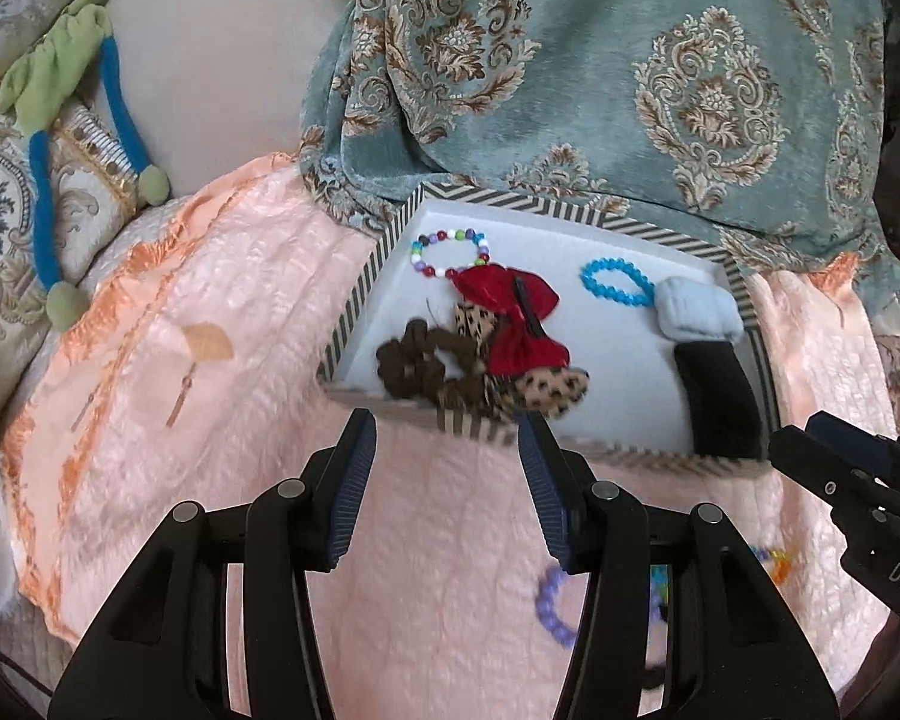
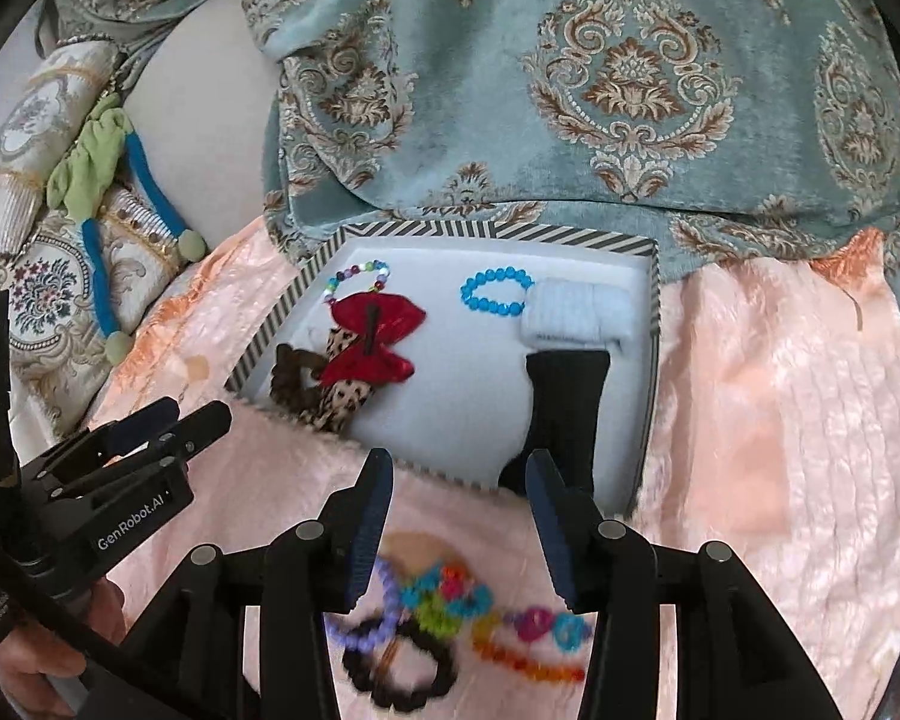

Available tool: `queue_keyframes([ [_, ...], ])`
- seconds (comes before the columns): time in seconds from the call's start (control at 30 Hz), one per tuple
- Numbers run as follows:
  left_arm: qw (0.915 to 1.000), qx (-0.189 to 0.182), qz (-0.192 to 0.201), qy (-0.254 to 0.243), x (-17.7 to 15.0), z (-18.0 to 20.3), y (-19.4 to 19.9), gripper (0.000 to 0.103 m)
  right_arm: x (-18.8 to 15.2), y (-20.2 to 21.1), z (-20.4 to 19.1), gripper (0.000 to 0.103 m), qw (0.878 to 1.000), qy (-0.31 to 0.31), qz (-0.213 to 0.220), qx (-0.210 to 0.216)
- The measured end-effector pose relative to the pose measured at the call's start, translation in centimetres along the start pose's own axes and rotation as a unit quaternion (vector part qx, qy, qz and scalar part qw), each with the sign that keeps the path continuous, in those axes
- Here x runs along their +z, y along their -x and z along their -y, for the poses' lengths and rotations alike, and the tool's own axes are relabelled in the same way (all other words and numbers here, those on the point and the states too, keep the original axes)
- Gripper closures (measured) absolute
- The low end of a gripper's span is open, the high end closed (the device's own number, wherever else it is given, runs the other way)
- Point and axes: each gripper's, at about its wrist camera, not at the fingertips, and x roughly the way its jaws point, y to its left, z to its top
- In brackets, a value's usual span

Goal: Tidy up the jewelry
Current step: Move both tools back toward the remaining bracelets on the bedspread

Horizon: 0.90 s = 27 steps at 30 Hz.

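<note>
Your right gripper [image 2: 456,516] is wide open, holding nothing, hovering over the loose pile [image 2: 450,618] of beaded bracelets and a dark scrunchie on the pink quilt [image 2: 780,420]. It's blurry, so I can't tell the pieces apart. Likely light, slippery beads on stretchy cord: pinch across 1 strand, not a single bead, or it'll probably roll out. Your left gripper [image 1: 444,450] is also wide open, empty. Beyond sits the striped tray [image 2: 486,231], with a red bow [image 2: 372,339] and a blue bracelet [image 2: 495,291] inside.
</note>
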Motion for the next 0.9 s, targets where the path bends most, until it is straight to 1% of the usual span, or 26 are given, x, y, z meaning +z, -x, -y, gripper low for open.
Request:
queue_keyframes([
  [0.2, 1.0, 0.001, 0.003, -0.003, -2.1, 0.1, 1.9, 0.054, -1.8, 2.1, 0.3, 0.059, 1.0, 0.001, 0.005, -0.002],
  [0.47, 0.9996, -0.019, -0.022, 0.003, -4.7, 0.1, 2.5, 0.052, -4.5, 2.8, 1.4, 0.059, 1.0, 0.011, -0.015, 0.0],
  [0.6, 0.9986, -0.032, -0.041, 0.003, -5.7, 0.3, 1.9, 0.046, -5.8, 2.2, 2.9, 0.059, 1.0, 0.0, -0.027, -0.003],
  [0.7, 0.9977, -0.035, -0.058, -0.002, -6.4, 0.7, 1.0, 0.045, -6.3, 1.4, 3.4, 0.059, 0.999, -0.002, -0.035, 0.005],
  [0.8, 0.9961, -0.041, -0.077, -0.006, -6.9, 1.1, -0.2, 0.045, -6.7, -0.1, 2.8, 0.059, 0.999, 0.023, -0.047, 0.004],
  [0.9, 0.9948, -0.044, -0.092, -0.01, -7.3, 1.4, -1.4, 0.045, -6.8, -1.9, 2.2, 0.06, 0.997, 0.037, -0.062, 0.013],
])
